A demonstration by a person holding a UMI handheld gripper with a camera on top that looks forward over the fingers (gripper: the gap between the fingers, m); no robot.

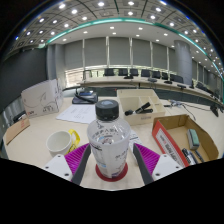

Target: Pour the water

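Observation:
A clear plastic water bottle [110, 140] with a black cap and a red base stands upright between my fingers. Both fingers [74, 160] press against its sides, so my gripper [111, 168] is shut on it. A pale yellow cup [62, 142] sits on the table just left of the bottle, beyond the left finger. The bottle's lower part hides the table right ahead.
An open cardboard box [183, 137] holding tools lies to the right. A wooden board [140, 104] with black items sits beyond the bottle. Papers [77, 113], a white box [40, 98] and a dark round object [83, 96] lie to the left rear.

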